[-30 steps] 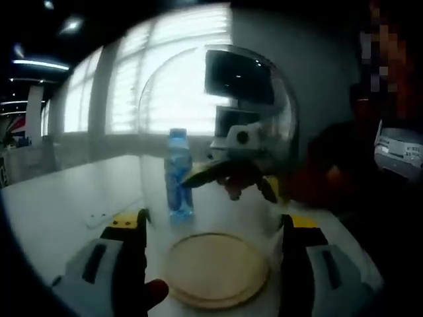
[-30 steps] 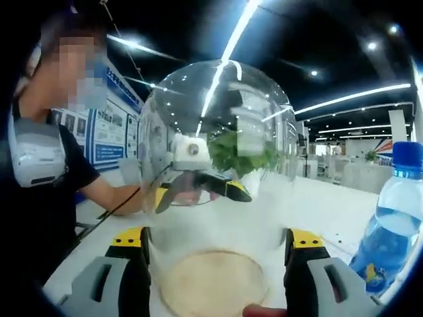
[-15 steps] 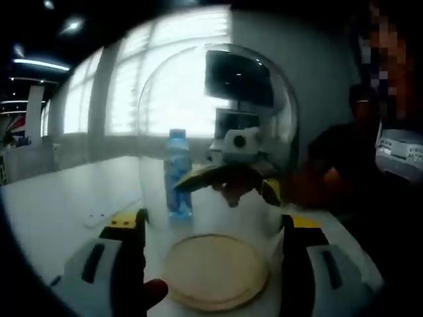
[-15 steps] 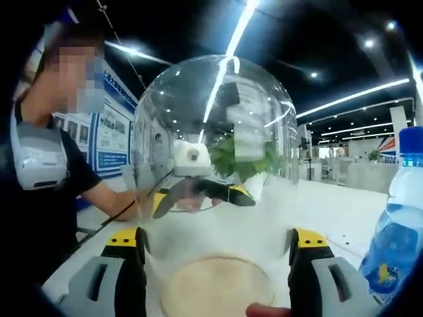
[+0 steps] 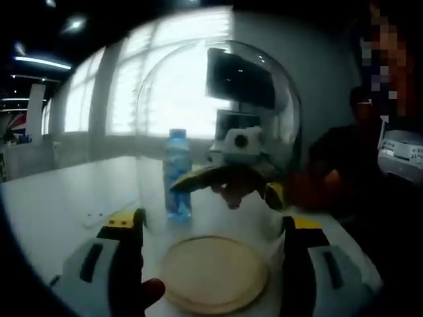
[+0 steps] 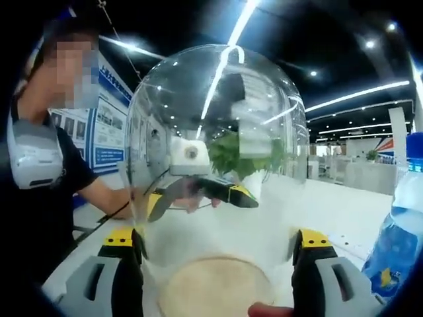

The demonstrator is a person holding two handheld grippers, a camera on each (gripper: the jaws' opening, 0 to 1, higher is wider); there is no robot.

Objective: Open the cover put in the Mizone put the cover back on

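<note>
A clear glass dome cover point(image 5: 218, 125) is clamped low down between the jaws of my left gripper point(image 5: 211, 234). From the opposite side my right gripper point(image 6: 218, 254) is shut on the same dome point(image 6: 218, 119). Its lower rim seems to hang just above a round wooden base point(image 5: 215, 274) point(image 6: 215, 287) on the white table. Through the glass each view shows the other gripper: the right gripper point(image 5: 228, 178) and the left gripper point(image 6: 205, 191). A blue Mizone bottle point(image 5: 177, 175) stands upright behind the dome, and at the right edge as the bottle point(image 6: 403, 244).
The white table point(image 5: 53, 198) stretches left, with a small white object point(image 5: 92, 216) lying on it. A person point(image 6: 39, 165) stands close by the table. A dark monitor point(image 5: 238, 79) and green plant point(image 6: 244, 155) show through the glass.
The dome sits slightly higher and larger in both views. In the right gripper view the bottle has slid toward the right edge as the camera shifted.
</note>
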